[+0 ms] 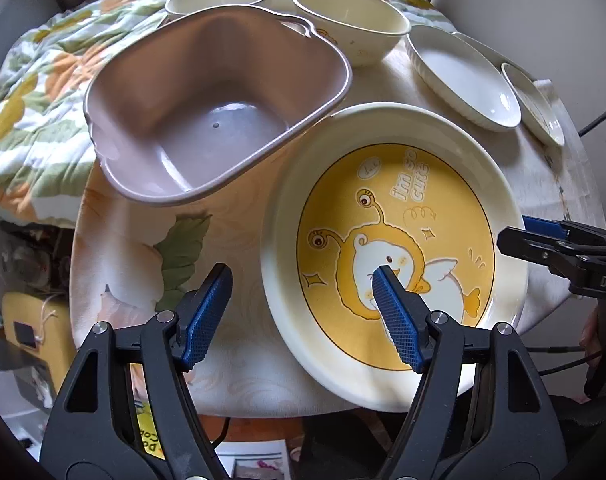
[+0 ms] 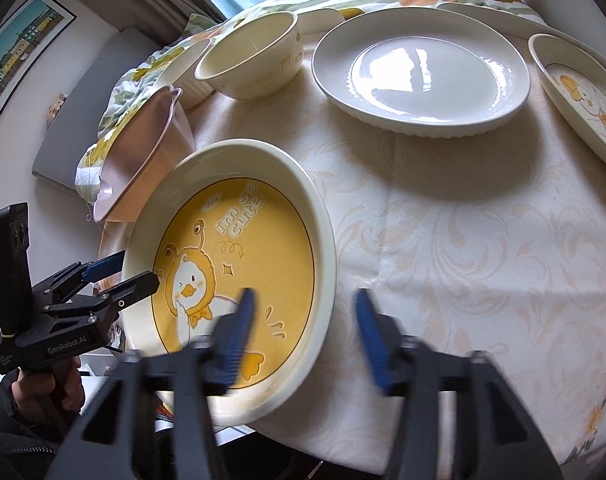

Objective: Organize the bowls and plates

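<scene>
So the big yellow duck plate is sitting flat on the table at the near edge, and it looks like it's overhanging that edge a bit. Both grippers straddle its rim with the fingers spread. The left gripper is on the rim at about 7 o'clock and the right gripper is at about 4 o'clock. Neither set of pads is pressing on anything.

I can't tell if this is a release or a pickup. If it's a release, I'd lift straight up so a finger doesn't drag the rim and tip the plate off the table. The pink tub sits tight against it at 10 o'clock. The white plate at 1 o'clock looks like the natural stacking partner, with the cream bowl at 12.
</scene>
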The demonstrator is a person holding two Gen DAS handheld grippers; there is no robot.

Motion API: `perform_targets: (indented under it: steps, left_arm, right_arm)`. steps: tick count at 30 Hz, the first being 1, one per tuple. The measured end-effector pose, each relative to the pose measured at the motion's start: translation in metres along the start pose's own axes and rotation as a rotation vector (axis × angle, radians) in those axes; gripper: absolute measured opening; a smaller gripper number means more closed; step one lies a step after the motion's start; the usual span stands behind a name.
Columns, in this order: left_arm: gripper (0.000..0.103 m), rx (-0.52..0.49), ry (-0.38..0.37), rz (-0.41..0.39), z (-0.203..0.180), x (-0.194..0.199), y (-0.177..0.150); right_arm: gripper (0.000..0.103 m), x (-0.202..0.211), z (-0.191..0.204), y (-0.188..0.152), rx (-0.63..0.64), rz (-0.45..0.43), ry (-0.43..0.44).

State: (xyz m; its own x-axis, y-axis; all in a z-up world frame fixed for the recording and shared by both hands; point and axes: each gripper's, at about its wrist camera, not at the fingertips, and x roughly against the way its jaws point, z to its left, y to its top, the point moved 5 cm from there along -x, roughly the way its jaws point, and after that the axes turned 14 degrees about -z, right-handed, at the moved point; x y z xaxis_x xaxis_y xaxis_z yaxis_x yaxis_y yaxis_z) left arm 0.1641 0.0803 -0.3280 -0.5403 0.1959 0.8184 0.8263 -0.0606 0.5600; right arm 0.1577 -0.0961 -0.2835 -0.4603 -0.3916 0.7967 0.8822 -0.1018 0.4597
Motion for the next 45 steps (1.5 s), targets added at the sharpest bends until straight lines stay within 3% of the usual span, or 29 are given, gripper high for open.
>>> perform_targets:
  steps: [6,11,12,13,14,17,26,31,37,41,45]
  left_arm:
    - [0.071,-0.025,0.016,-0.062,-0.013,0.037,0.016]
    - [0.073,-0.050,-0.013,-0.233,-0.040,0.091,0.060]
    - [0.084,-0.059,-0.011,-0.277,-0.045,0.101,0.071]
    - [0.093,-0.067,-0.006,-0.322,-0.051,0.110,0.082]
    - [0.103,-0.070,-0.003,-0.369,-0.057,0.117,0.093]
    - [0.103,-0.049,-0.059,-0.434,-0.072,0.121,0.117]
    - [0.103,0.101,-0.096,-0.366,-0.106,0.082,0.155]
    - [0.103,0.167,-0.052,-0.297,-0.123,0.041,0.156]
    - [0.103,0.252,0.018,-0.201,-0.135,-0.013,0.155]
    - [0.103,0.289,0.025,-0.155,-0.142,-0.052,0.154]
    - [0.095,0.314,0.033,-0.109,-0.141,-0.080,0.148]
  right_arm:
    - [0.061,0.046,-0.001,0.011,0.008,-0.092,-0.033]
    - [0.061,0.106,-0.003,0.040,0.027,-0.231,-0.082]
    - [0.071,0.115,-0.004,0.047,0.034,-0.254,-0.099]
    - [0.094,0.125,-0.006,0.055,0.043,-0.282,-0.118]
    - [0.102,0.136,-0.008,0.063,0.053,-0.317,-0.136]
    - [0.103,0.156,-0.017,0.087,0.098,-0.374,-0.209]
    - [0.103,0.164,-0.073,0.146,0.116,-0.311,-0.279]
    - [0.103,0.136,-0.098,0.174,0.201,-0.253,-0.229]
    - [0.103,0.069,-0.130,0.198,0.246,-0.105,-0.045]
    - [0.103,0.023,-0.138,0.205,0.288,-0.034,0.081]
    - [0.078,-0.014,-0.138,0.205,0.371,0.040,0.133]
